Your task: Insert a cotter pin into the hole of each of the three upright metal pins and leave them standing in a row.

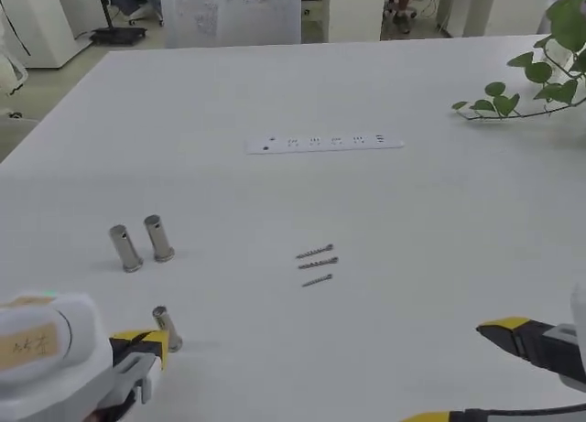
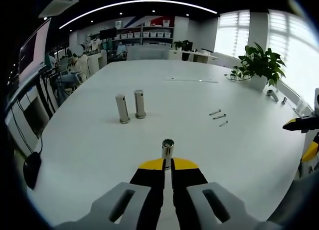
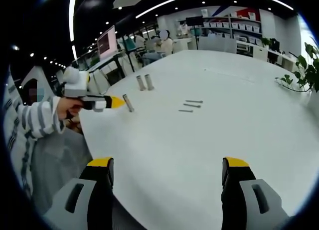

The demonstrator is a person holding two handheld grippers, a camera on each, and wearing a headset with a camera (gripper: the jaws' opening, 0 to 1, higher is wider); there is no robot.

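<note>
White workbench (image 1: 412, 221) is hosting a shaky moment: one metal pin (image 1: 166, 329) is leaning at lower left.
Left gripper (image 2: 167, 165), jaws pressed nearly together, is touching its base and risks toppling it; right gripper (image 3: 167, 162) is hovering spread wide, cotter pins (image 1: 317, 265) lying mid-frame.

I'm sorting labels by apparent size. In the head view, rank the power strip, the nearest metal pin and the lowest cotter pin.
1. power strip
2. nearest metal pin, enlarged somewhat by closeness
3. lowest cotter pin: similar length, far thinner
</note>
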